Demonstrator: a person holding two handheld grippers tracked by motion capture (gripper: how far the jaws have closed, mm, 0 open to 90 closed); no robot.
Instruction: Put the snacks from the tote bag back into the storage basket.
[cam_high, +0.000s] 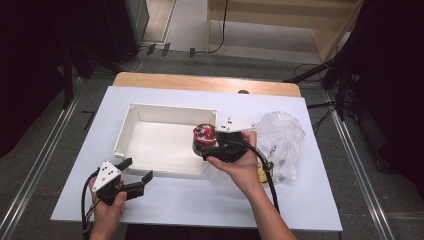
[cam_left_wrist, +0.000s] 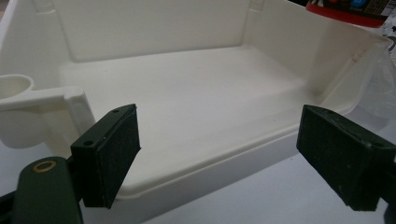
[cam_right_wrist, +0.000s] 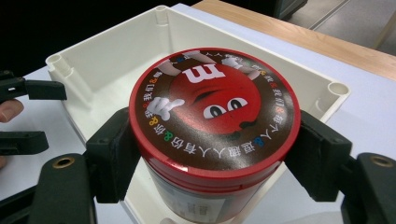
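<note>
A round candy tub with a red lid (cam_right_wrist: 212, 116) sits between the two black jaws of my right gripper (cam_right_wrist: 212, 163), whose pads press on its sides. In the high view the tub (cam_high: 204, 133) hangs over the right end of the white rectangular box (cam_high: 150, 112), with the right gripper (cam_high: 207, 147) under a hand. My left gripper (cam_high: 136, 172) rests near the table's front left, jaws wide apart and nothing between them. In the left gripper view its pads (cam_left_wrist: 112, 149) face the near wall of the empty white box (cam_left_wrist: 196, 177).
A crumpled clear plastic bag (cam_high: 282, 137) lies right of the box. The white sheet (cam_high: 75, 180) covers a wooden table (cam_high: 200, 82). Black stands and cables ring the table on the floor.
</note>
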